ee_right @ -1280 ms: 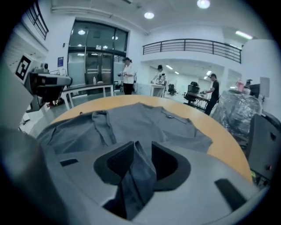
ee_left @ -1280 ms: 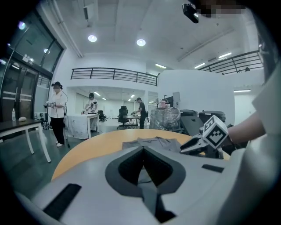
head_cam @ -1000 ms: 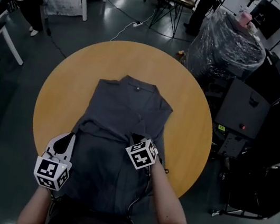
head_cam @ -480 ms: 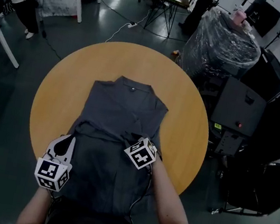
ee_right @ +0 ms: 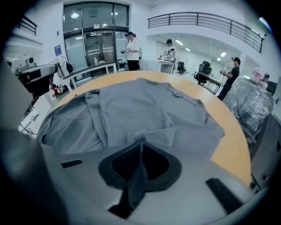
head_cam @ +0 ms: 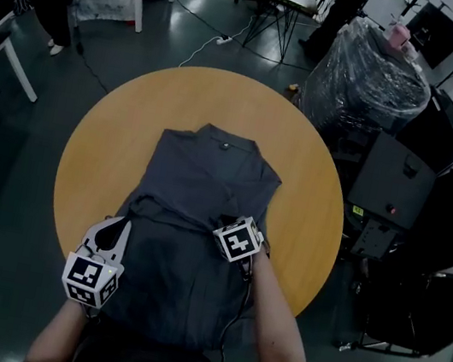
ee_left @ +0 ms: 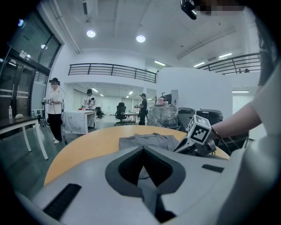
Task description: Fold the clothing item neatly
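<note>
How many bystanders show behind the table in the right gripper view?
3. A person in white by the glass doors, a second person at the draped table, a person in dark clothes further right. Others may be hidden.

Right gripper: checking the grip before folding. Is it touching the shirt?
Touching. The right gripper view shows the right gripper, fingers just closed further, pinching the shirt.
</note>
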{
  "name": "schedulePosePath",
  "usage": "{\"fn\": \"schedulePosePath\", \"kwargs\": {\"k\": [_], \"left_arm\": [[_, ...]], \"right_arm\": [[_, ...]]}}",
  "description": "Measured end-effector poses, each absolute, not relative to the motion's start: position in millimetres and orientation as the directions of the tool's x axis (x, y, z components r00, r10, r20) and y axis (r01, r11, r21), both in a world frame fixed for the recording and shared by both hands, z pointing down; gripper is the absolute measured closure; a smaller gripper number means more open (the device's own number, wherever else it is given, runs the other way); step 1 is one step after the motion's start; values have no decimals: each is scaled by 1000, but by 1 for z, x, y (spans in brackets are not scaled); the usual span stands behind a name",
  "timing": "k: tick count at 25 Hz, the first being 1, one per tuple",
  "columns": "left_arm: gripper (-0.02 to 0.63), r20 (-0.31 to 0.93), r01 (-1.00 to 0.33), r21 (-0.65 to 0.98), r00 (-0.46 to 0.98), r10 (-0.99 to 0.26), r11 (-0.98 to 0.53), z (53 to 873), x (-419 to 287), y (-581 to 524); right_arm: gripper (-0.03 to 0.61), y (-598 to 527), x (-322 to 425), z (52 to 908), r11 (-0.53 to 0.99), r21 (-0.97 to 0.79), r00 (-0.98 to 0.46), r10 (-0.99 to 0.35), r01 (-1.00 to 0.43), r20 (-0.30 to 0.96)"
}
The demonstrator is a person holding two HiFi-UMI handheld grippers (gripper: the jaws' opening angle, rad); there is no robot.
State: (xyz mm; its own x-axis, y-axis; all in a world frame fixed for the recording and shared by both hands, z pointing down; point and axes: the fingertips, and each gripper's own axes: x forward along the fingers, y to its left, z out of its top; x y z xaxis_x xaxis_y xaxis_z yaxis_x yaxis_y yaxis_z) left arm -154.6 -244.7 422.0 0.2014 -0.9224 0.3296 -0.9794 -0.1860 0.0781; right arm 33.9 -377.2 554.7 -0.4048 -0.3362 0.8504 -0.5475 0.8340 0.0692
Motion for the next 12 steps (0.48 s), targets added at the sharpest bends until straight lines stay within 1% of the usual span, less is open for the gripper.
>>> {"fn": "schedulePosePath", "kwargs": {"k": [3, 5, 7, 9, 12], "left_arm": [[606, 327, -977, 76, 213, -921, -199, 420, -152, -247], [606, 319, -975, 70, 223, -921, -212, 416, -150, -252], [606, 307, -972, 61, 235, -922, -227, 411, -146, -258], [606, 293, -969, 56, 248, -923, -242, 405, -141, -264], [606, 279, -964, 59, 265, -923, -259, 398, -134, -268]], "right_arm": [[569, -382, 41, 536, 814, 129, -393, -404, -566, 826], [569, -388, 51, 521, 771, 137, -398, -461, -622, 793], [569, -400, 71, 507, 693, 145, -379, -542, -706, 750], [569, -413, 103, 499, 588, 161, -319, -624, -792, 713], [569, -420, 149, 502, 451, 148, -224, -670, -880, 708]]}}
